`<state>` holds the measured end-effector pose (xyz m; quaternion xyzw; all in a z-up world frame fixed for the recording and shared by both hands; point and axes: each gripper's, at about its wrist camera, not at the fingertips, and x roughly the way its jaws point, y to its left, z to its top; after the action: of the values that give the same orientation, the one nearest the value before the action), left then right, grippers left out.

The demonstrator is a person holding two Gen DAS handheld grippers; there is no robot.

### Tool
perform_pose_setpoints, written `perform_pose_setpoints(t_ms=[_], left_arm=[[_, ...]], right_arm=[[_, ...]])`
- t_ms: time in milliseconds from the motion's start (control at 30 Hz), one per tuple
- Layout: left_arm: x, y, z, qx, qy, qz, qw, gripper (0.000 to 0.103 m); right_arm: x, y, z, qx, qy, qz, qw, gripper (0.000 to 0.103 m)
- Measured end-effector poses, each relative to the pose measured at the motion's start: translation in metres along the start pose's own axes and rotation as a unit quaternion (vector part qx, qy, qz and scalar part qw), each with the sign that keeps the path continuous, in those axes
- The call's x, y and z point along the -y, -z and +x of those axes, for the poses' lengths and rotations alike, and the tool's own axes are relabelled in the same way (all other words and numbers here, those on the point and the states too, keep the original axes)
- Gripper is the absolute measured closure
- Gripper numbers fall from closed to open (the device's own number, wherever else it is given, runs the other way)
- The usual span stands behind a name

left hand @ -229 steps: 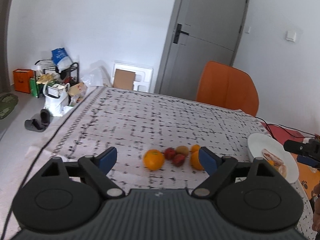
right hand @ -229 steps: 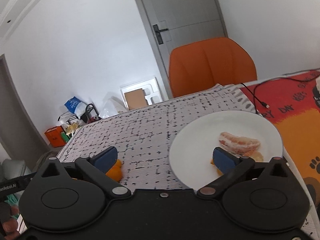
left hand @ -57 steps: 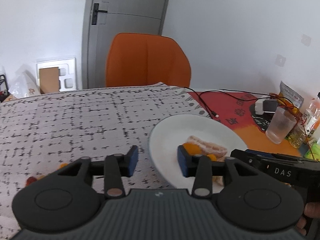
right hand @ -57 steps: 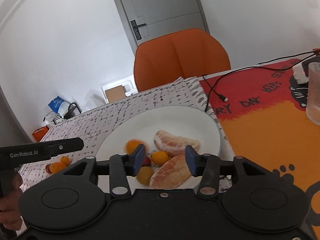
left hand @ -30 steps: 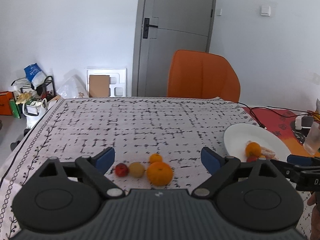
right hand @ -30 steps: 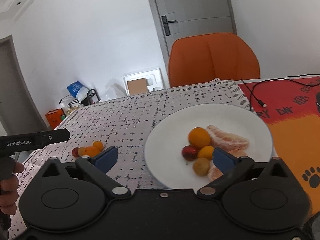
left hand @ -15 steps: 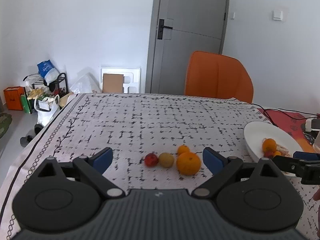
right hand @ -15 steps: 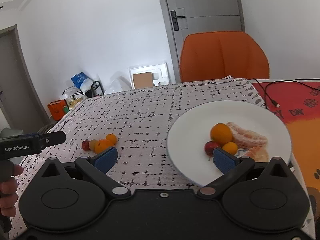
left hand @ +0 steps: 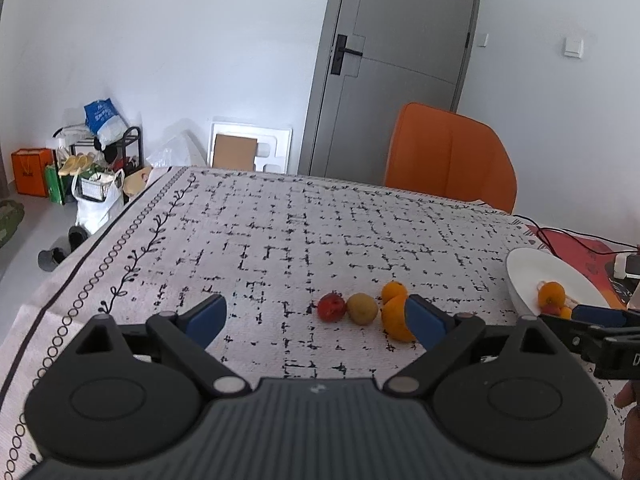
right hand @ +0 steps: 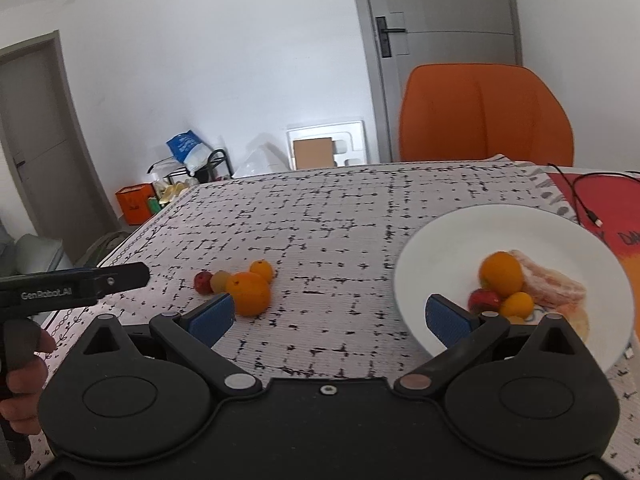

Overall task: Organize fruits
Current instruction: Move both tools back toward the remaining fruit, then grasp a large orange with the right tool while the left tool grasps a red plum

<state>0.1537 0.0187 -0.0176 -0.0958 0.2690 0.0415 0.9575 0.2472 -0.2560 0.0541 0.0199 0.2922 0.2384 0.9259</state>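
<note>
On the patterned tablecloth lie a red fruit (left hand: 331, 307), a brownish kiwi (left hand: 361, 309), a small orange (left hand: 394, 291) and a big orange (left hand: 394, 322), half hidden by my left finger. They also show in the right wrist view: the big orange (right hand: 248, 293) and the red fruit (right hand: 203, 282). A white plate (right hand: 452, 240) holds an orange (right hand: 501, 274), a red fruit (right hand: 484, 299), a small orange and peeled citrus segments (right hand: 552, 284). My left gripper (left hand: 316, 318) is open and empty, just short of the loose fruits. My right gripper (right hand: 329, 314) is open and empty, between fruits and plate.
An orange chair (left hand: 450, 162) stands behind the table by a grey door (left hand: 396, 68). A black cable (right hand: 580, 192) runs over a red-orange mat (right hand: 600, 208) right of the plate. Bags and a rack (left hand: 92, 160) clutter the floor at the left table edge.
Both grippers have swung left from the plate toward the loose fruits. Both opened wide about a second ago, and the plate now holds more fruit. The left gripper sits closer to the fruits.
</note>
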Motion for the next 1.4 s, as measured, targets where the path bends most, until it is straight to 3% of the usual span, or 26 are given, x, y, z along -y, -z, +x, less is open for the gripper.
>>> perform_pose_setpoints(t_ms=[167, 533, 833, 1167, 1200, 1267, 1400], left_arm=[[-0.003, 0.002, 0.005, 0.000, 0.007, -0.002, 1.0000, 0.012], [-0.009, 0.002, 0.029, -0.024, 0.025, -0.008, 0.9994, 0.042], [-0.014, 0.000, 0.047, -0.038, 0.030, -0.011, 0.9988, 0.053], [-0.023, -0.006, 0.052, -0.039, 0.031, -0.015, 0.9987, 0.054], [-0.023, -0.007, 0.053, -0.039, 0.032, -0.016, 0.9986, 0.054], [-0.023, -0.007, 0.052, -0.034, 0.033, -0.017, 0.9988, 0.054], [-0.020, -0.009, 0.054, -0.033, 0.036, -0.015, 0.9987, 0.054]], right_arm=[[-0.008, -0.002, 0.009, -0.003, -0.013, -0.008, 1.000, 0.004], [-0.023, -0.004, 0.038, -0.031, -0.045, -0.035, 0.998, 0.021], [-0.027, -0.006, 0.064, -0.054, -0.056, -0.036, 0.996, 0.031], [-0.041, -0.007, 0.089, -0.072, -0.082, -0.040, 0.993, 0.034], [-0.042, -0.006, 0.092, -0.074, -0.084, -0.041, 0.993, 0.036], [-0.044, -0.007, 0.097, -0.078, -0.087, -0.043, 0.992, 0.064], [-0.039, -0.007, 0.097, -0.079, -0.090, -0.031, 0.992, 0.064]])
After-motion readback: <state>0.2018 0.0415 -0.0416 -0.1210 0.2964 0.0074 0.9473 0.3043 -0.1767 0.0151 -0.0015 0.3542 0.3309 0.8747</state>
